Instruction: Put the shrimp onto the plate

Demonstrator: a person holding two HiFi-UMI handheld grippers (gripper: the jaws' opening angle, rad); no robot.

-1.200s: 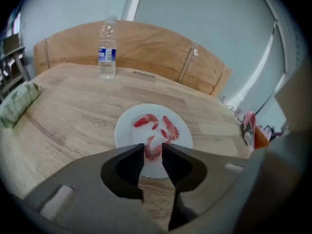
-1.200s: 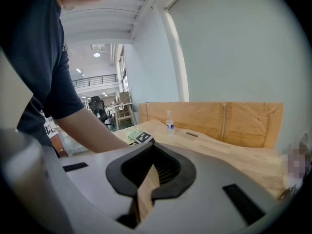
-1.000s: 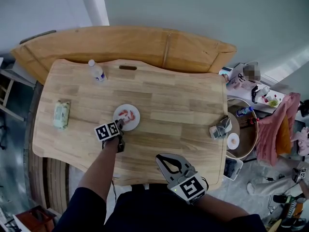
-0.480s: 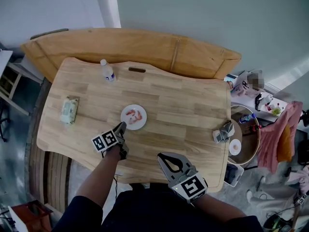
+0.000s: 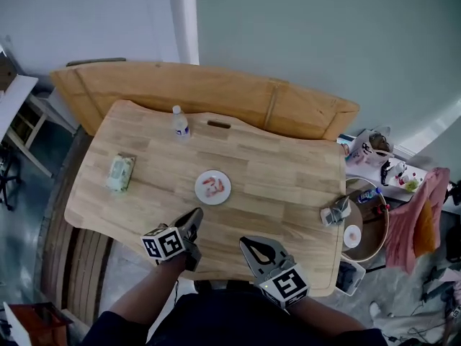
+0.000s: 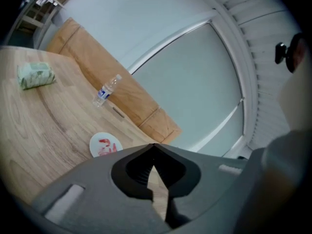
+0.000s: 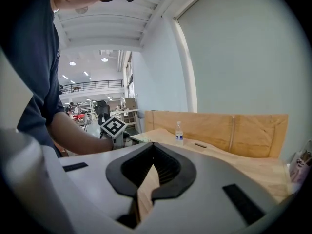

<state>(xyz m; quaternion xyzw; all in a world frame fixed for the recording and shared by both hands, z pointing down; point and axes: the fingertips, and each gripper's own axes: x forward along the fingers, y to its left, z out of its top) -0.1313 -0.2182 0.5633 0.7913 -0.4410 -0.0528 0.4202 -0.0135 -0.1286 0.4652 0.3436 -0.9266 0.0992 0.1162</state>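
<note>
Shrimp [image 5: 214,187] lay red on the small white plate [image 5: 199,191], near the middle of the wooden table [image 5: 288,186]. Both grippers hung over the table's near edge, well apart from the plate. The left gripper [image 5: 194,216] pointed toward the plate, its jaws together tip to tip with nothing between them. The right gripper [image 5: 245,244], beside it, likewise had its jaws pressed together and empty. Farther off, a water bottle [image 5: 179,122] stood upright near the far edge, and a green packet [image 5: 120,173] lay toward the left end. A tan wooden board [image 5: 216,89] stood behind the table.
</note>
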